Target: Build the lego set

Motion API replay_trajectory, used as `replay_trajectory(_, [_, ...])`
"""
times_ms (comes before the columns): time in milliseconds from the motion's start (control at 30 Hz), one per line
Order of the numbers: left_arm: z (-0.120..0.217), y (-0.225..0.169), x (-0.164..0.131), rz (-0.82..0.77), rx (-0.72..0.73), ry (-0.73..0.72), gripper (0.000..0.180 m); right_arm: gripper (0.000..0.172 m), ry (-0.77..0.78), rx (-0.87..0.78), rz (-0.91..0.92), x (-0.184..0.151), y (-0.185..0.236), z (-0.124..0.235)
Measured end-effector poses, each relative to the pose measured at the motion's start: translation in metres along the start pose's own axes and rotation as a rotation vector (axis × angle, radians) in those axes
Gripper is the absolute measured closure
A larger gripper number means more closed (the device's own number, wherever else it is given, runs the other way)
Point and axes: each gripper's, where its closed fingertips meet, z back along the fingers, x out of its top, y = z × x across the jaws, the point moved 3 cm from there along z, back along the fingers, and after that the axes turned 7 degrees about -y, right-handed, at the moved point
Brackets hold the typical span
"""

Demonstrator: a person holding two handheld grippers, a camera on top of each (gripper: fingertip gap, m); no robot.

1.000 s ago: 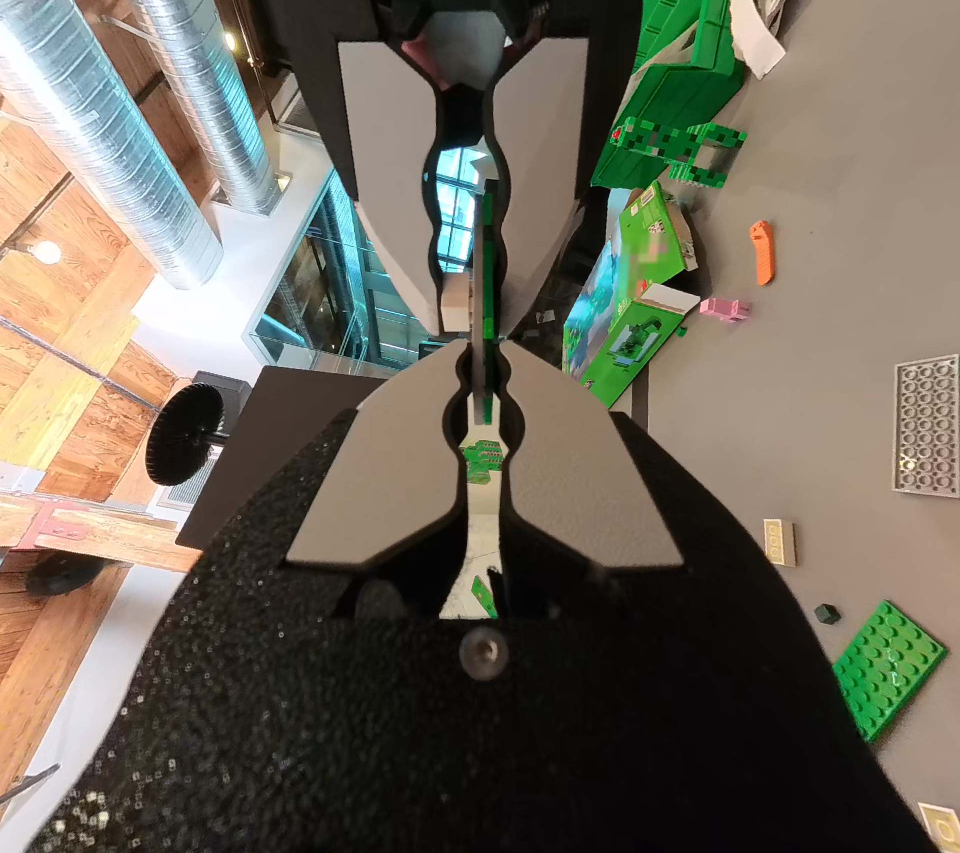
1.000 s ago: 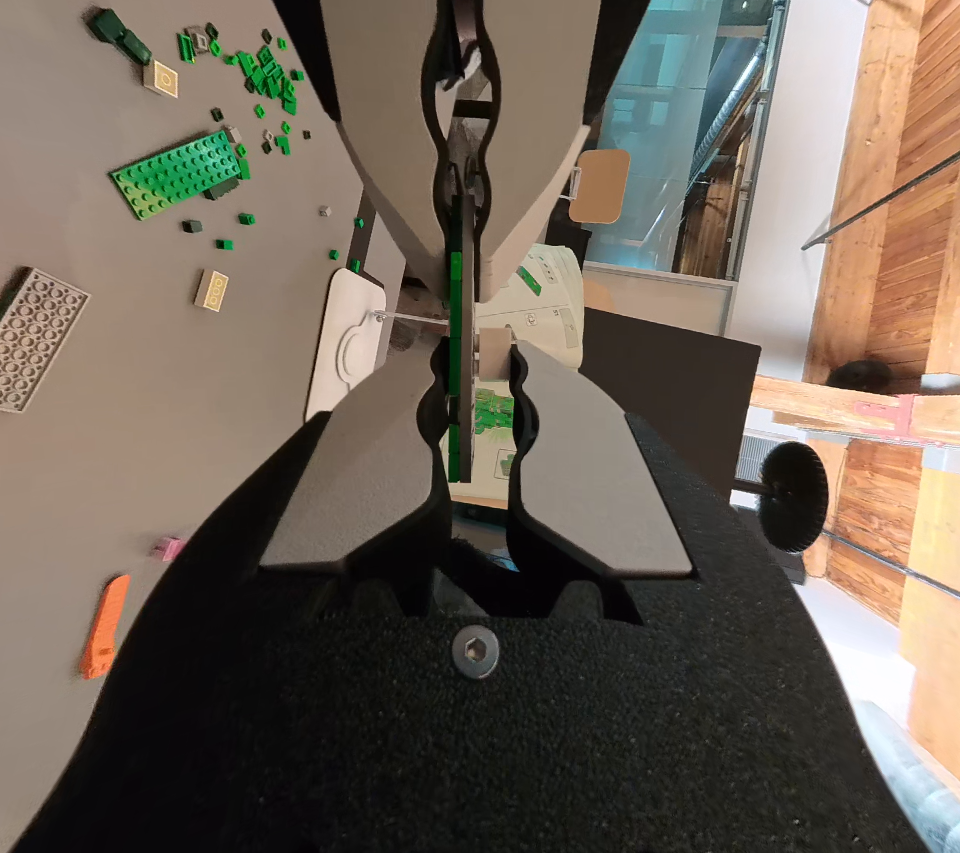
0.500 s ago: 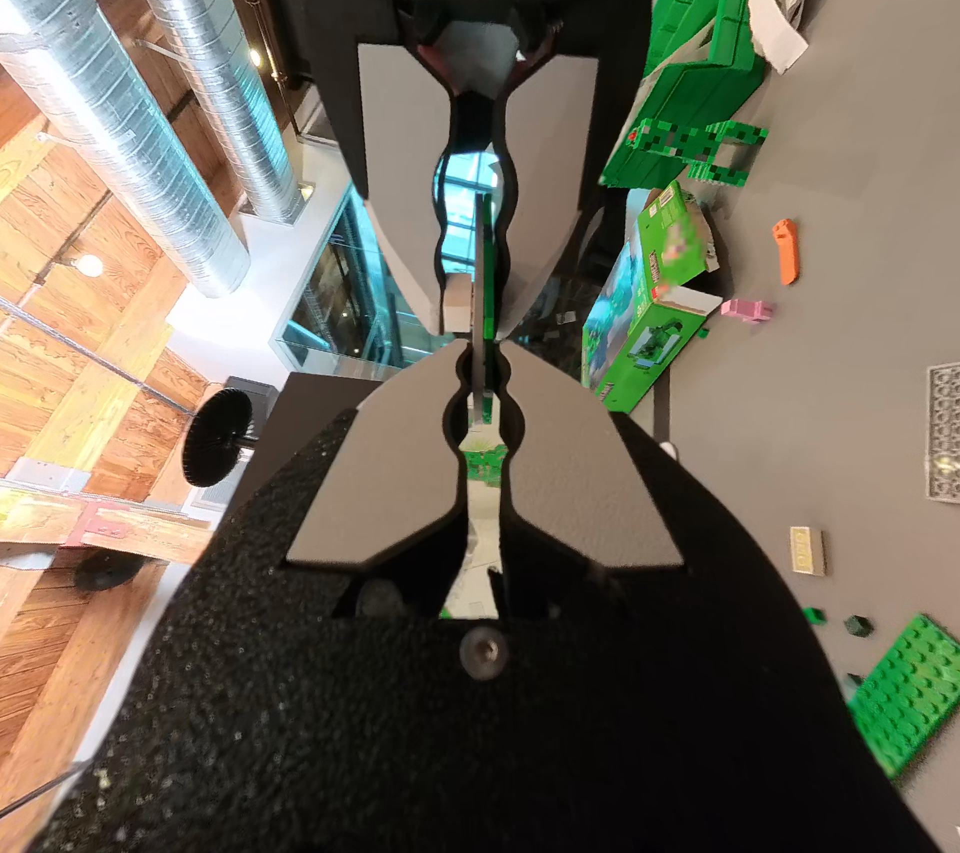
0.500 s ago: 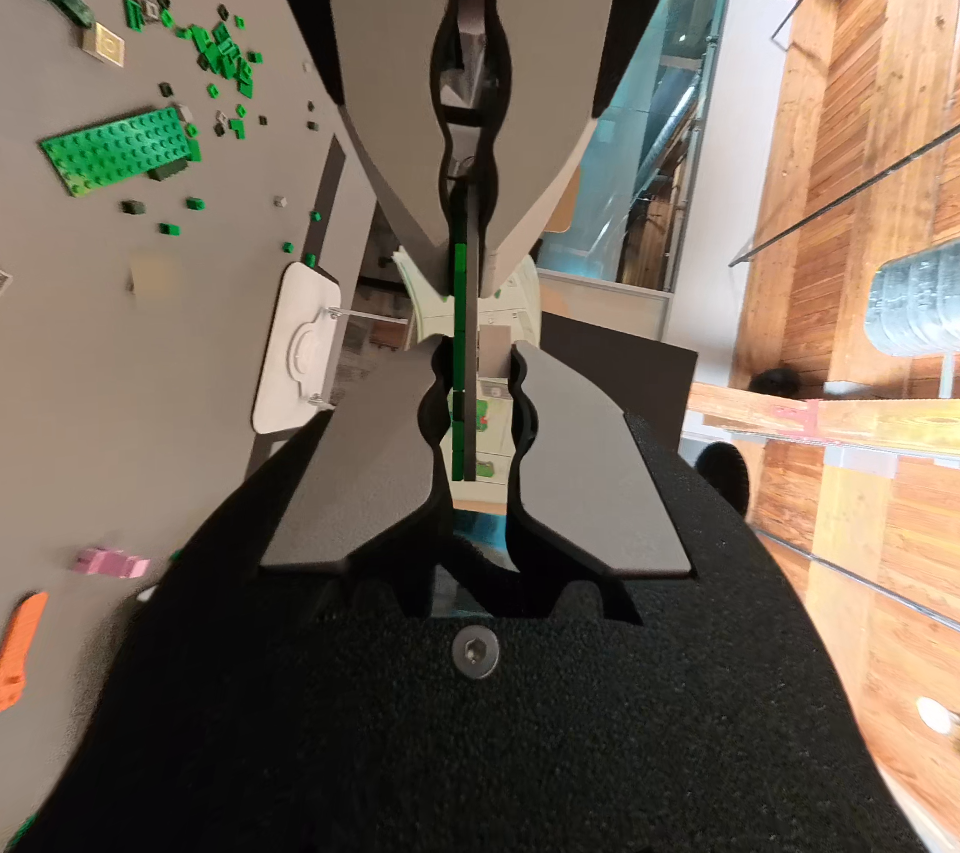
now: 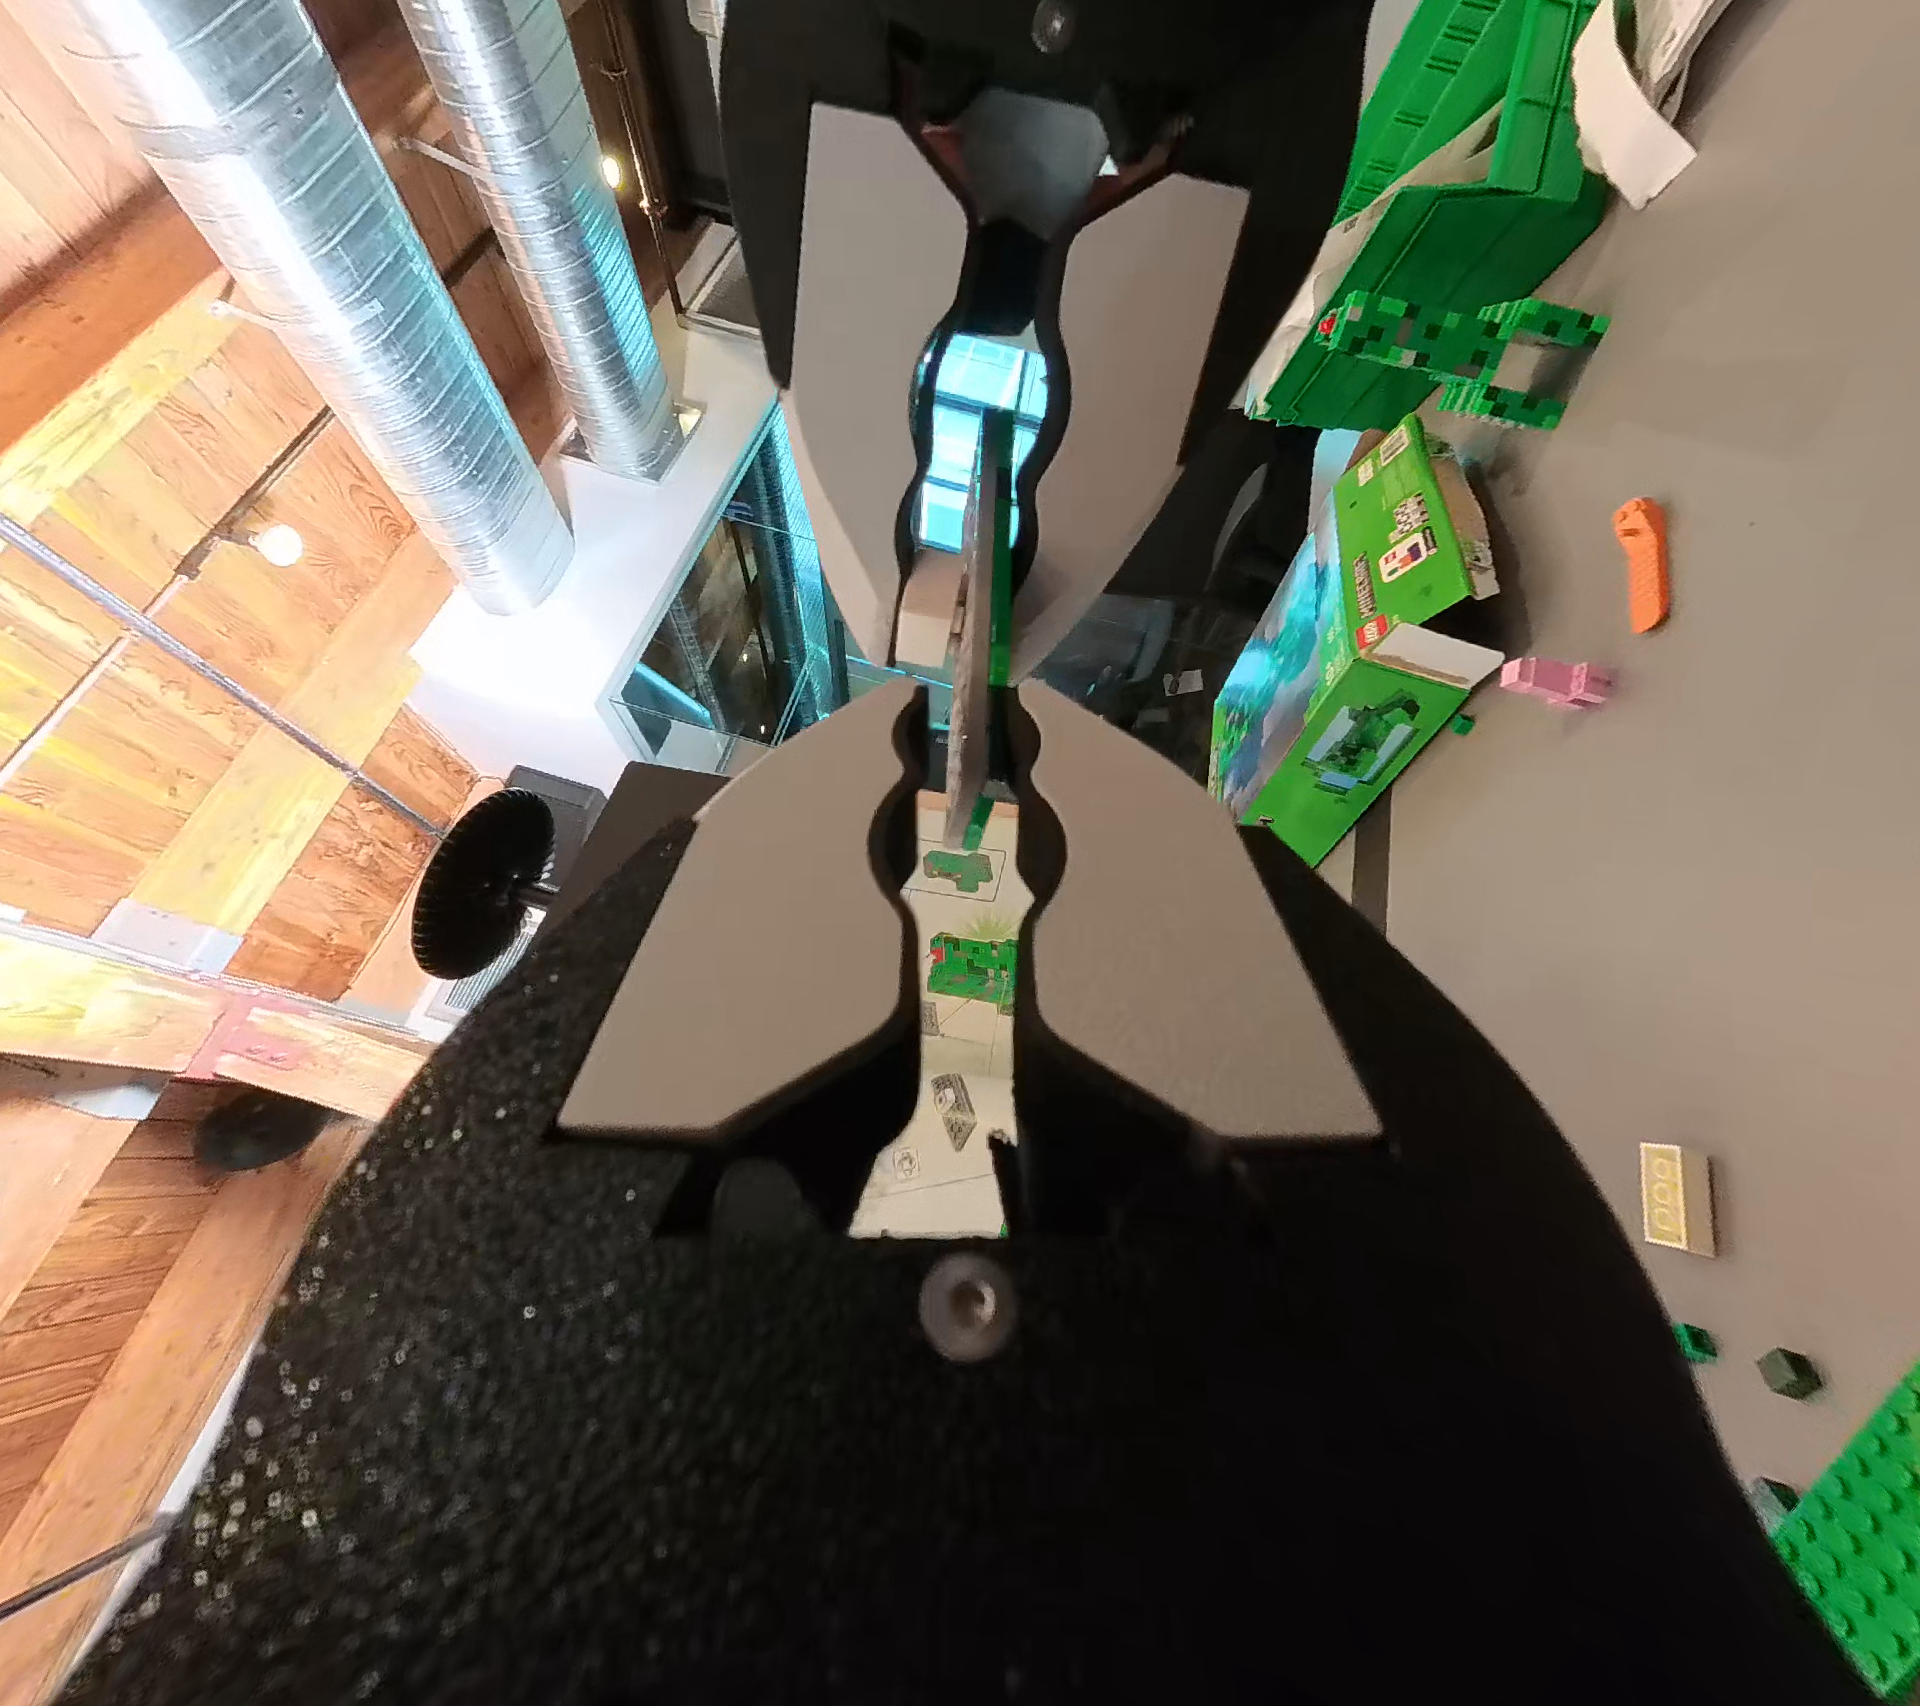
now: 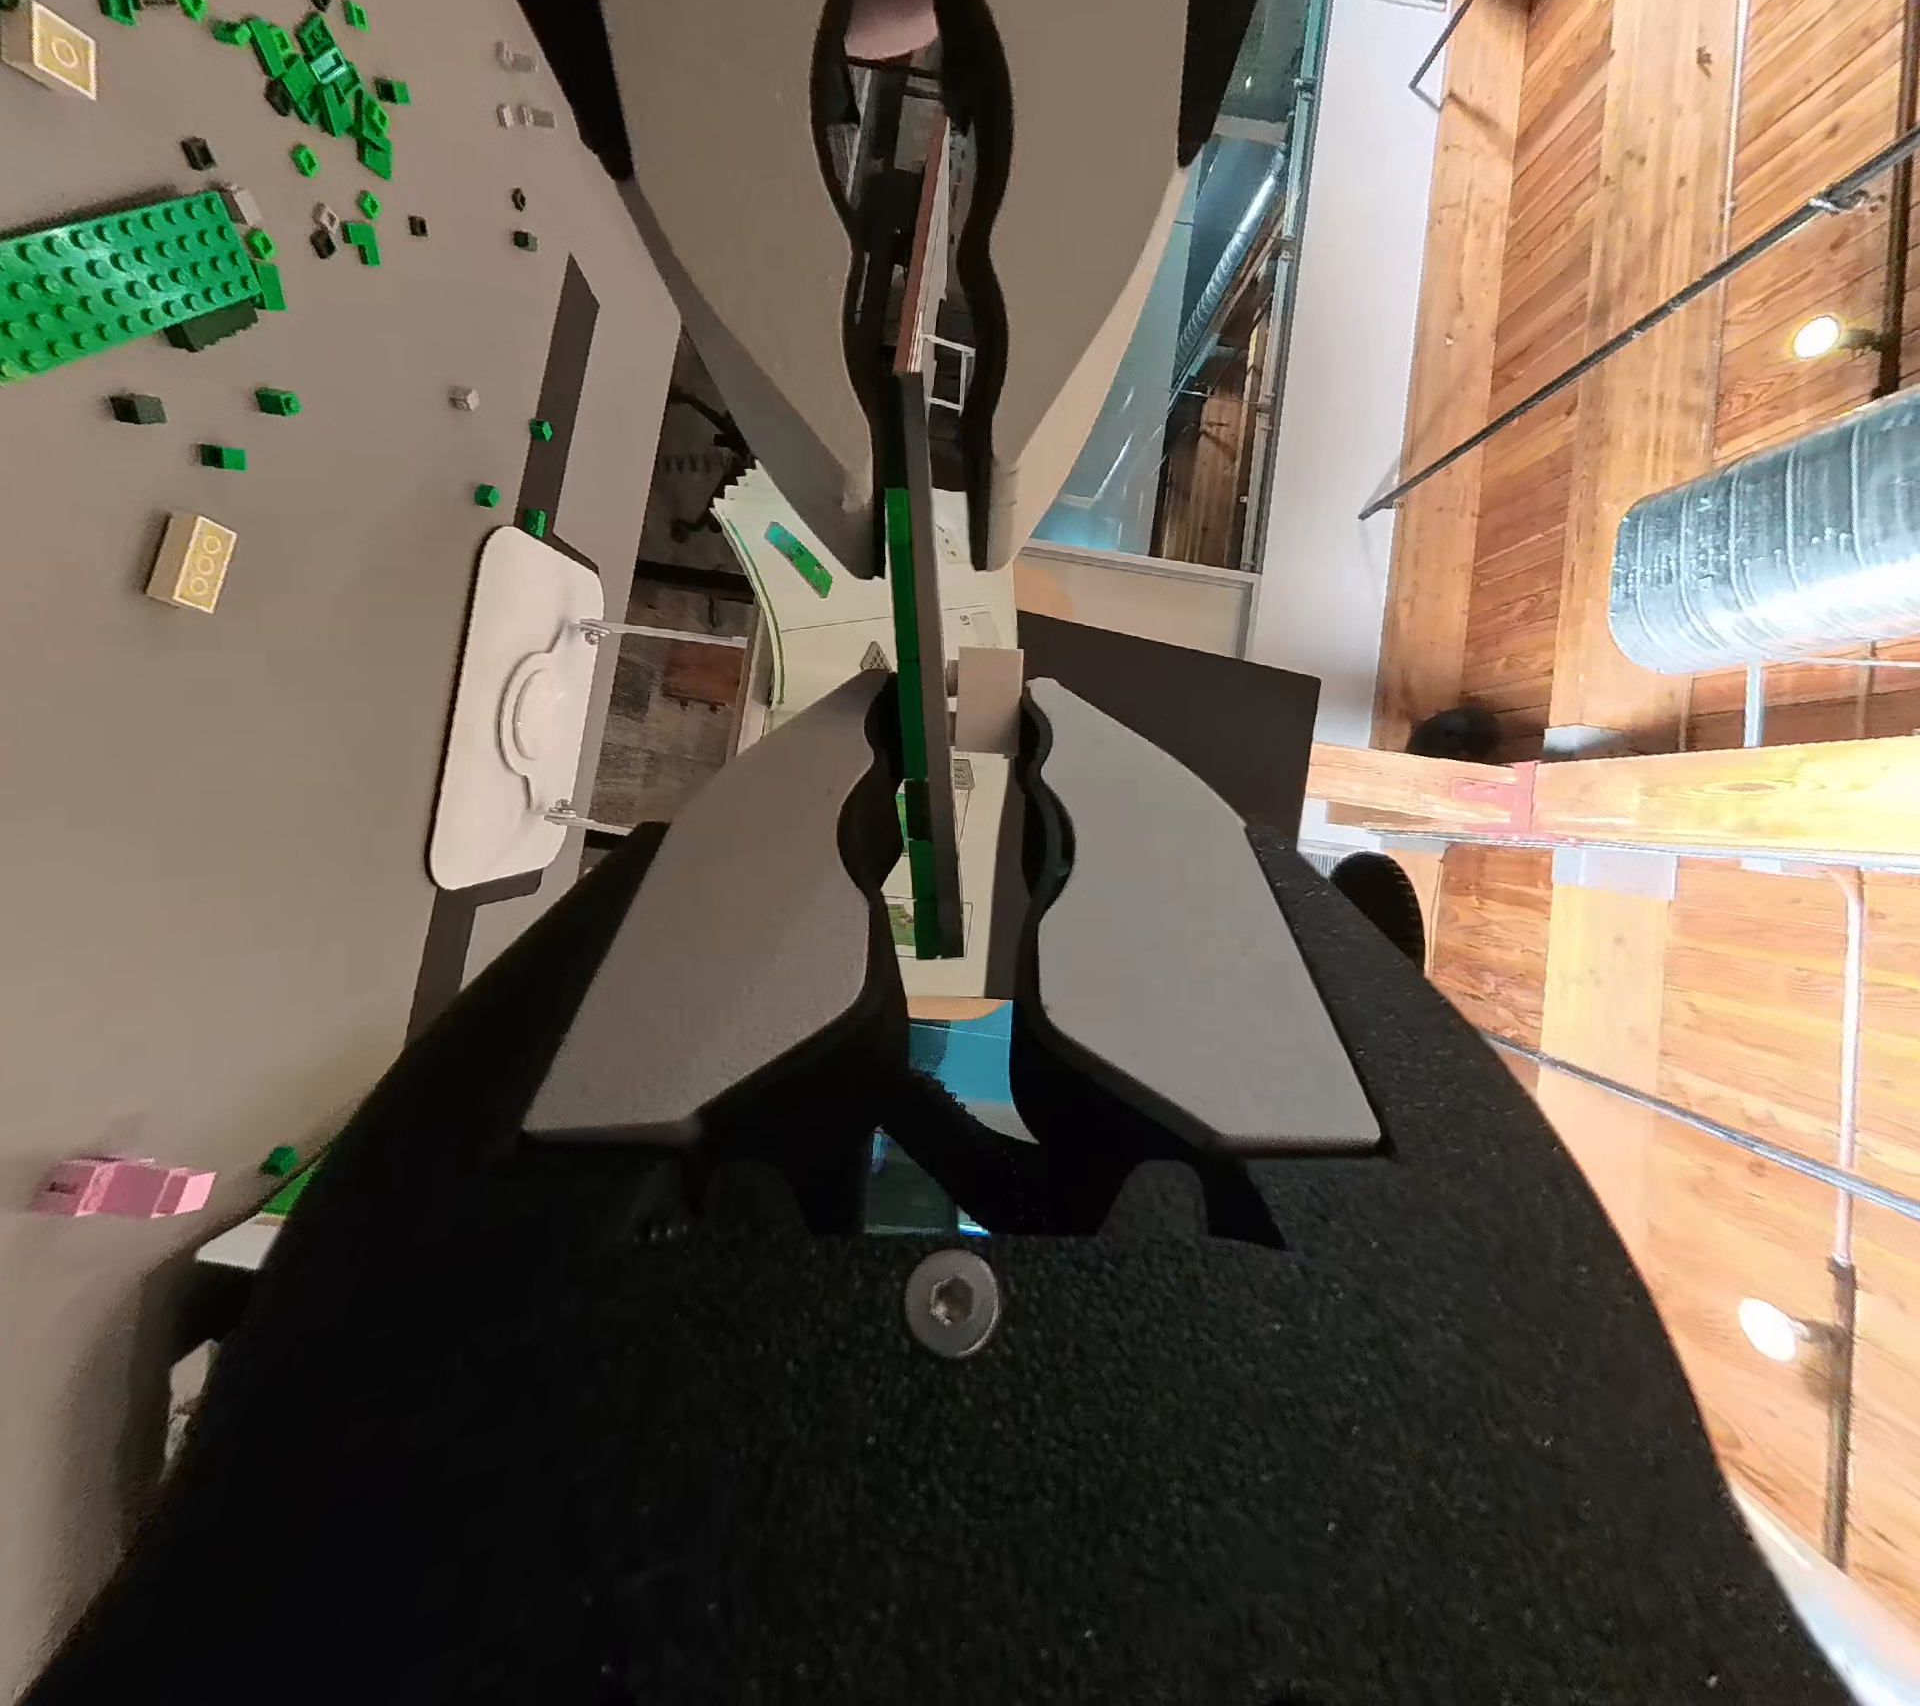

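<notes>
We see a thin flat plate [image 6: 920,617], grey on one side and green on the other, held up in the air off the table [image 5: 1714,877] and turned so that we look along its edge. A small tan block [image 6: 987,700] sticks out from its grey side. The right gripper [image 6: 951,690] is squeezed on the plate. One finger presses the green side and the other presses the tan block. The left gripper [image 5: 966,695] comes at the plate from the other end, tip to tip with the right one. Its fingers stand on both sides of the plate, but there is a little gap, so it is let go and not squeezing. Behind the plate a white booklet [image 6: 800,607] stands by the table's edge, next to a white flat holder [image 6: 520,700]. There is open air all around the two grippers. On the table, well away from them, lie a big green plate [image 6: 114,285], a heap of small green bits [image 6: 322,67] and a tan brick [image 6: 192,560]. Near another edge of the table we see a green box [image 5: 1371,648], a pink piece [image 5: 1558,682] and an orange piece [image 5: 1642,560]. Grey table shows between them.
</notes>
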Motion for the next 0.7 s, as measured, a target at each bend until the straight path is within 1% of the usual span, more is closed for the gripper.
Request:
replay_trajectory(200, [0.0018, 0.0024, -0.0028, 0.010, 0.012, 0.002, 0.163, 0.153, -0.013, 0.010, -0.037, -0.0008, -0.0001, -0.0008])
replay_trajectory(267, [0.0025, 0.0018, -0.0027, -0.002, 0.005, 0.004, 0.168, 0.153, -0.015, 0.010, -0.039, -0.0003, -0.0006, -0.0012])
replay_trajectory(300, [0.0024, 0.0005, -0.0027, -0.011, -0.004, 0.009, 0.173, 0.153, -0.015, 0.007, -0.040, -0.0003, -0.0011, -0.0015])
replay_trajectory(500, [0.0018, -0.0014, -0.0035, -0.062, -0.006, 0.034, 0.175, 0.153, -0.009, 0.013, -0.036, -0.0016, 0.0003, -0.0025])
replay_trajectory(700, [0.0027, -0.0003, -0.0026, -0.064, -0.001, 0.038, 0.175, 0.153, -0.009, 0.007, -0.031, -0.0008, 0.0000, -0.0018])
